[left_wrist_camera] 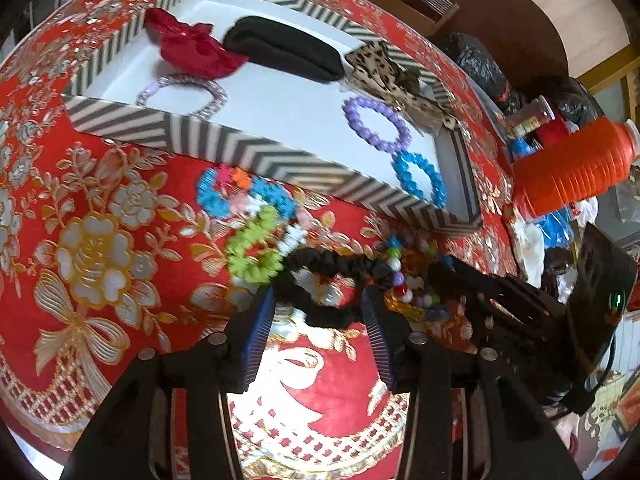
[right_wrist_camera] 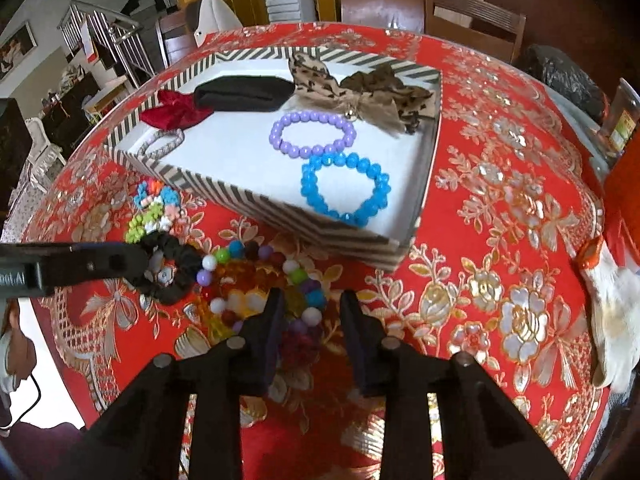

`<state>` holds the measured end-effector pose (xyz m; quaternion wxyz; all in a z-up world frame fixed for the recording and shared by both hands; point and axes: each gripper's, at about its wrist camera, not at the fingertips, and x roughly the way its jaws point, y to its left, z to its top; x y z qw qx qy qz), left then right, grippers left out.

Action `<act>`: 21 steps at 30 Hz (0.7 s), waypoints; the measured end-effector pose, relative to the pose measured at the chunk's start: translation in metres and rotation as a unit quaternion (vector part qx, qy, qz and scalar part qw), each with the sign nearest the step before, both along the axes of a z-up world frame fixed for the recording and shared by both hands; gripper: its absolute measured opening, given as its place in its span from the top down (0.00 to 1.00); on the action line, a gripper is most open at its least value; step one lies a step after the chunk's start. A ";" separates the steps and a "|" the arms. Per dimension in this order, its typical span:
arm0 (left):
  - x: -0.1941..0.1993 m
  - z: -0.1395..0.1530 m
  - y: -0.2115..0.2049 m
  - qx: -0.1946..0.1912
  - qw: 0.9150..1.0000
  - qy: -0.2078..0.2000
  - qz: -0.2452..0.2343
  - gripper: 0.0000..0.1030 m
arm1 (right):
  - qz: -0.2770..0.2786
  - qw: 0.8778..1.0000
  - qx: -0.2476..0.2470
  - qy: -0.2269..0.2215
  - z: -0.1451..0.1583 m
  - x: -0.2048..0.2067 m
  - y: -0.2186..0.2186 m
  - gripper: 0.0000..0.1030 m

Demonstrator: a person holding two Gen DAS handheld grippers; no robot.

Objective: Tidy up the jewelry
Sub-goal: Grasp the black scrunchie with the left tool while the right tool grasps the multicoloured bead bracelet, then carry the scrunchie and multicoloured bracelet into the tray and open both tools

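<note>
A striped box (left_wrist_camera: 224, 142) (right_wrist_camera: 280, 210) holds a red bow (left_wrist_camera: 192, 46), a black pad (left_wrist_camera: 288, 48), a leopard bow (right_wrist_camera: 360, 88), a clear coil bracelet (left_wrist_camera: 182, 94), a purple bead bracelet (right_wrist_camera: 312, 134) and a blue bead bracelet (right_wrist_camera: 346, 188). In front of it lie a coloured flower bracelet (left_wrist_camera: 248, 216), a black scrunchie (left_wrist_camera: 332, 280) (right_wrist_camera: 172, 268) and mixed bead bracelets (right_wrist_camera: 264, 284). My left gripper (left_wrist_camera: 320, 300) is open with the scrunchie between its fingers. My right gripper (right_wrist_camera: 312, 304) is open over the mixed beads.
A red floral cloth (right_wrist_camera: 500, 240) covers the round table. An orange thread spool (left_wrist_camera: 576, 164), jars and bags stand at the right. A white glove (right_wrist_camera: 612, 312) lies near the right edge. Chairs (right_wrist_camera: 472, 12) stand behind.
</note>
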<state>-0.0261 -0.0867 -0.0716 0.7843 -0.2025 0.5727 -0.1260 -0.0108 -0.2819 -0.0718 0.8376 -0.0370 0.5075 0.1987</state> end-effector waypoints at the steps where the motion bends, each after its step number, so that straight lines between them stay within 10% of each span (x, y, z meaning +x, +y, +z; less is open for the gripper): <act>1: -0.001 0.000 0.000 -0.002 1.000 0.002 -0.001 0.46 | -0.004 1.000 0.012 0.005 0.000 0.000 -0.002 0.89; 5: -0.001 -0.001 0.001 -0.013 1.000 0.007 -0.001 0.46 | -0.018 0.998 0.051 0.007 0.006 -0.002 -0.013 0.91; 12: 0.000 -0.005 0.003 -0.043 0.999 0.012 0.000 0.77 | -0.022 0.992 0.122 -0.014 0.041 -0.013 -0.024 0.91; 21: -0.002 0.013 0.005 -0.042 0.999 -0.018 -0.011 0.81 | -0.023 0.992 0.122 -0.019 0.054 -0.020 -0.031 0.91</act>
